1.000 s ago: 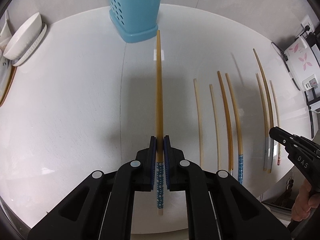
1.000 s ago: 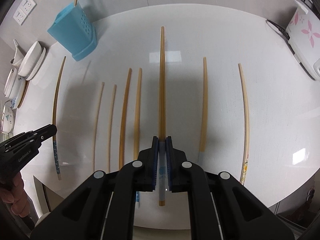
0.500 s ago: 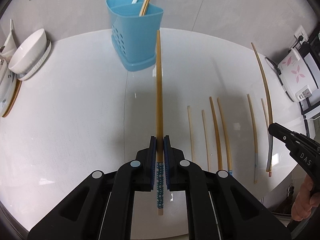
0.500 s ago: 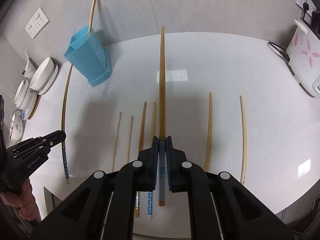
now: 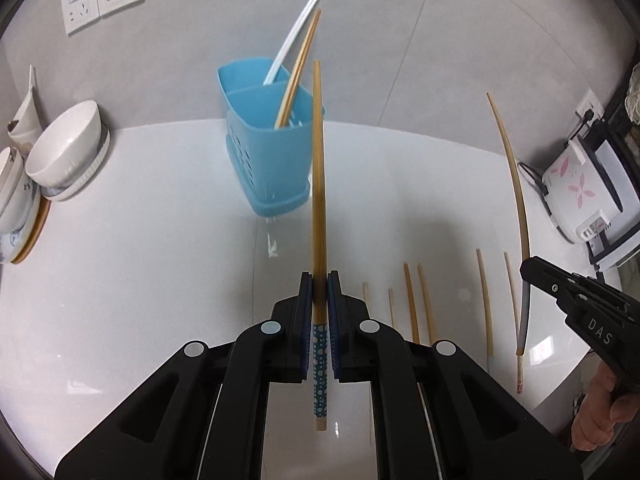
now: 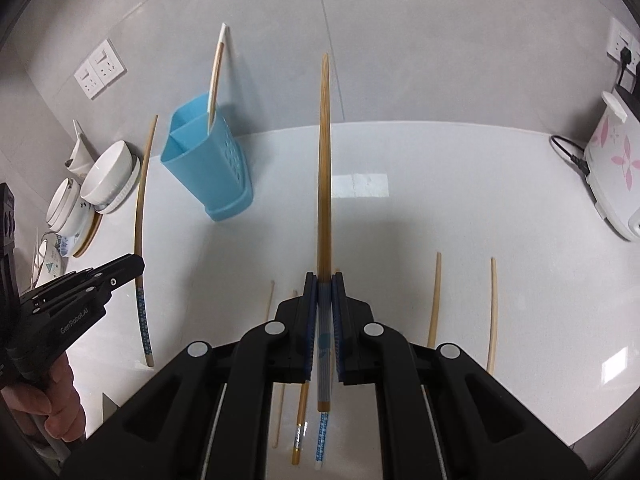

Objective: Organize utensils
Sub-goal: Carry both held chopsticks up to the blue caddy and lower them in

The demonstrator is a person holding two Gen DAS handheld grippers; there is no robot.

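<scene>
My left gripper point(image 5: 319, 280) is shut on a wooden chopstick with a blue dotted end point(image 5: 319, 208), held above the white table with its tip near the blue utensil holder point(image 5: 269, 156). The holder has a wooden and a white chopstick point(image 5: 298, 60) standing in it. My right gripper point(image 6: 324, 282) is shut on a wooden chopstick with a grey end point(image 6: 324, 168), raised above the table. Each gripper shows in the other's view: the right one point(image 5: 532, 270), the left one point(image 6: 134, 266). Several chopsticks point(image 5: 412, 300) lie on the table.
White bowls and plates point(image 5: 64, 152) are stacked at the left. A white rice cooker with pink flowers point(image 6: 616, 168) and its cord stand at the right. Wall sockets point(image 5: 102, 0) sit on the grey wall. The table's front edge point(image 6: 568, 432) is near.
Both grippers have risen and tilted up with their chopsticks. The holder and wall now fill more of the views, and the chopsticks on the table lie lower and nearer.
</scene>
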